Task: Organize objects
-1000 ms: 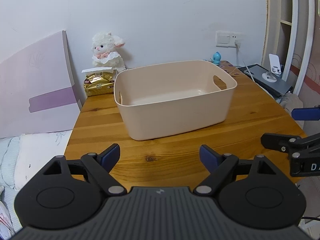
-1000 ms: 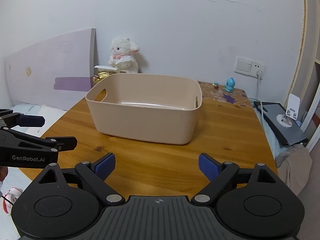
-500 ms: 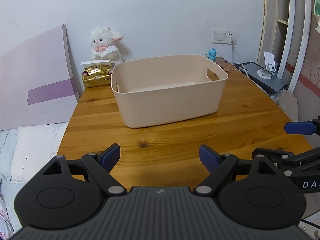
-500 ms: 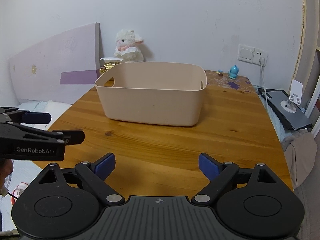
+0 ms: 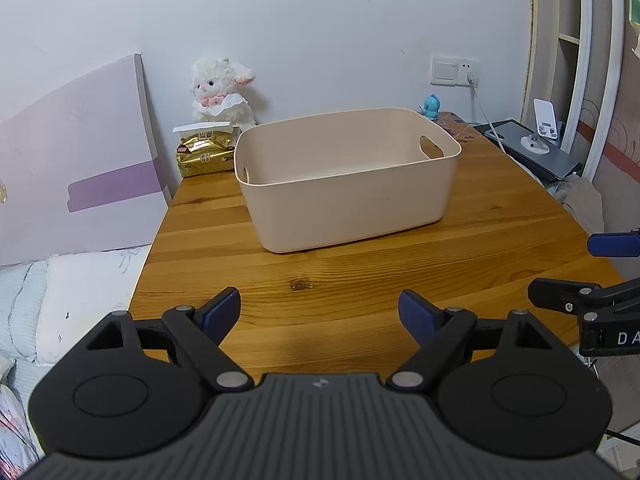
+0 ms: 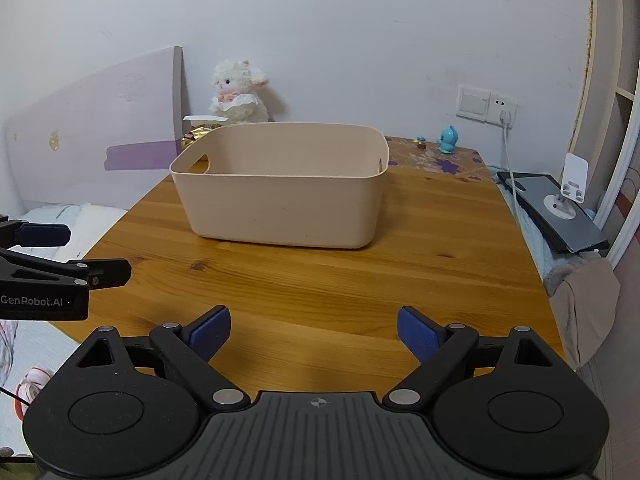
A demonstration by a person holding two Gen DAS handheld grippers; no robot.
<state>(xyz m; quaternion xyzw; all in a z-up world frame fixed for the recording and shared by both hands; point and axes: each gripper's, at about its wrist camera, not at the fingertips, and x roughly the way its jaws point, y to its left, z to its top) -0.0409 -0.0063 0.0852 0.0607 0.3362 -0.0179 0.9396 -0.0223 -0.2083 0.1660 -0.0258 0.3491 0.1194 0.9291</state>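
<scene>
**A:** What is closest to us?

**B:** The left tongs (image 5: 320,310) and the right tongs (image 6: 314,332). Both are spread wide with nothing between the blue tips. They hang over the near edge of the table (image 5: 360,280), in front of the bin.

**A:** And the bin?

**B:** The bin (image 5: 344,184) sits in the middle of the table. Its floor looks bare, as far as I can see over the rim.

**A:** What is behind the bin?

**B:** A gold packet (image 5: 206,152) by its back left corner, and a fluffy lamb (image 5: 222,92) by the wall behind that. A small blue toy (image 6: 448,140) stands behind the bin's right end.

**A:** So what now?

**B:** I can't tell. Maybe things go into the bin, or maybe they are already sorted. If you grab the packet, come in from the bin's left side, stay clear of the rim, and squeeze gently so it doesn't crush.
</scene>
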